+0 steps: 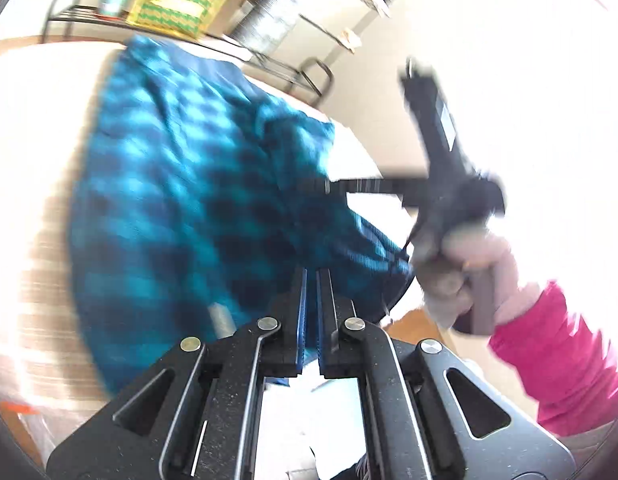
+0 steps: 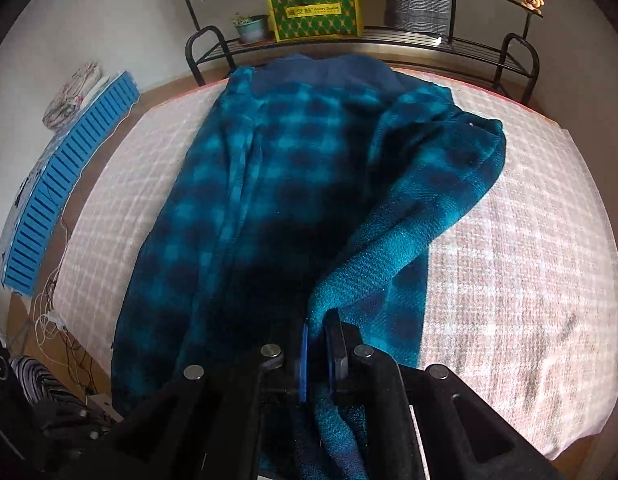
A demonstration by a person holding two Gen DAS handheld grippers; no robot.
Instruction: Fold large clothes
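A large teal and navy checked fleece garment (image 2: 293, 184) lies spread on a pale checked bed cover (image 2: 517, 264). It also shows, blurred, in the left wrist view (image 1: 181, 200). My right gripper (image 2: 321, 332) is shut on a fold of the garment near its front edge, with a sleeve-like strip (image 2: 409, 232) running from the jaws to the upper right. My left gripper (image 1: 312, 280) is shut with nothing visible between the jaws, just over the garment's near edge. The right gripper (image 1: 341, 186) appears in the left wrist view, held by a gloved hand (image 1: 465, 272) with a pink sleeve.
A black metal rack (image 2: 389, 36) stands behind the bed with a green and yellow box (image 2: 315, 8) and a small plant pot (image 2: 251, 28). A blue slatted panel (image 2: 65, 184) and loose cables (image 2: 57, 312) lie on the floor at left. Bright window glare (image 1: 549, 80) fills the right.
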